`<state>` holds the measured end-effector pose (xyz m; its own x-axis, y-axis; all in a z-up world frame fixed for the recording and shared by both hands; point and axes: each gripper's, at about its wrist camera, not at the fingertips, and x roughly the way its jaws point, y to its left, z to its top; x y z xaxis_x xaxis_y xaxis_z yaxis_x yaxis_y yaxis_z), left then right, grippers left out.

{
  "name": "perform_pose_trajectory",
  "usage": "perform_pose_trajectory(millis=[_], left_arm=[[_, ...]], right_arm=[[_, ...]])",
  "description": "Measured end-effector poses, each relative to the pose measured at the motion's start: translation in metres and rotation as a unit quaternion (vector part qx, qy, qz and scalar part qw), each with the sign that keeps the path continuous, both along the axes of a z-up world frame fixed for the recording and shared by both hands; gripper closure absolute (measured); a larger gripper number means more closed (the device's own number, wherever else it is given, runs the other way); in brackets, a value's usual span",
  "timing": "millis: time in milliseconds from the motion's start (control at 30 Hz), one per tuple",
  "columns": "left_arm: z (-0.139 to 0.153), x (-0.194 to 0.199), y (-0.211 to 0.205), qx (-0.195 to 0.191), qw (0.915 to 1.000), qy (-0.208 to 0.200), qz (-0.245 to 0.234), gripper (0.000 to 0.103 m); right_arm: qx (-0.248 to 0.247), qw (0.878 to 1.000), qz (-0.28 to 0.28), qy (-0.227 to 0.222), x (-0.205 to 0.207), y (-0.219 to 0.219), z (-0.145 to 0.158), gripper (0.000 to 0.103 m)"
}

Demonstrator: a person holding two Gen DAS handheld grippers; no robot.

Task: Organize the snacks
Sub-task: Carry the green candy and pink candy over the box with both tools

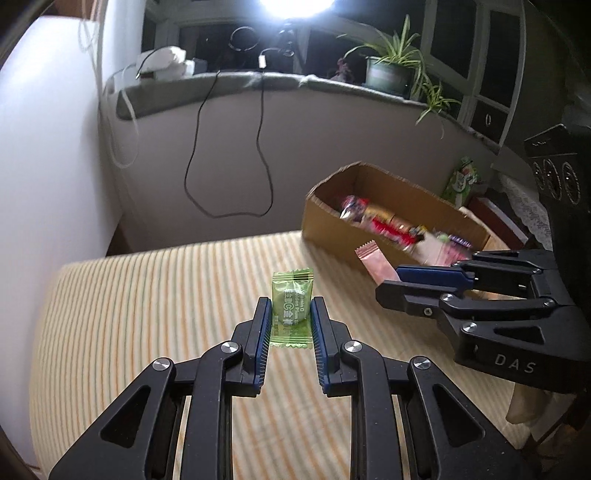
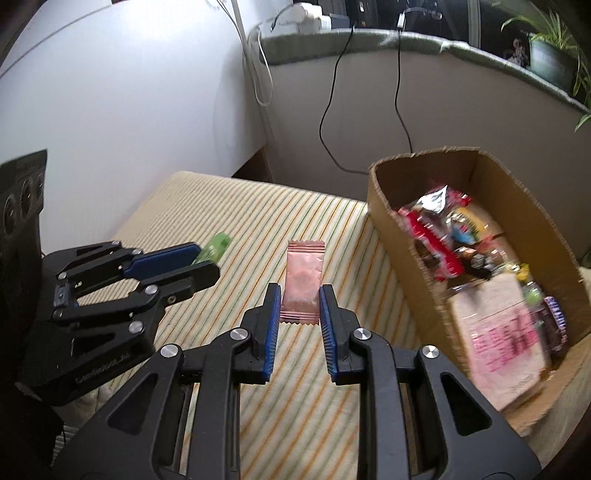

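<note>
Striped bench [image 1: 147,314]: left gripper [image 1: 289,310] clamps light, crinkly green sachet [image 1: 290,306] mid-body; right gripper [image 2: 298,297] clamps pink sachet [image 2: 303,275], box [image 2: 406,243] at 2 o'clock.

Bright lamp [image 1: 295,5], grey sill [image 1: 258,79], white wall [image 1: 44,147]

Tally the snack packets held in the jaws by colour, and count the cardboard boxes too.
Green packet, in the left gripper: 1
Pink packet, in the right gripper: 1
Cardboard box, holding a blurred heap of snacks that cannot be counted: 1
Total: 2 held packets, 1 box
</note>
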<state>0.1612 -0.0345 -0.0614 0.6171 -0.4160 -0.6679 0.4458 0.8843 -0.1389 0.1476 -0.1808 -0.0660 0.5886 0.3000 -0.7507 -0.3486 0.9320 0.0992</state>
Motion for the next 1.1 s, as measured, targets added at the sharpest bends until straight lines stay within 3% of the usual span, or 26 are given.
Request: perform_pose_trajectory(millis=[400, 1100], left_arm=[[0.021, 0.013, -0.054, -0.013, 0.9993, -0.02, -0.028, 0.083], [0.02, 0.039, -0.137, -0.012, 0.9977, -0.013, -0.066, 0.083]], right_arm=[[0.017, 0.999, -0.037, -0.033, 0.007, -0.059, 0.029, 0.081], [0.013, 0.994, -0.102, -0.03, 0.029, -0.147, 0.018, 0.081]])
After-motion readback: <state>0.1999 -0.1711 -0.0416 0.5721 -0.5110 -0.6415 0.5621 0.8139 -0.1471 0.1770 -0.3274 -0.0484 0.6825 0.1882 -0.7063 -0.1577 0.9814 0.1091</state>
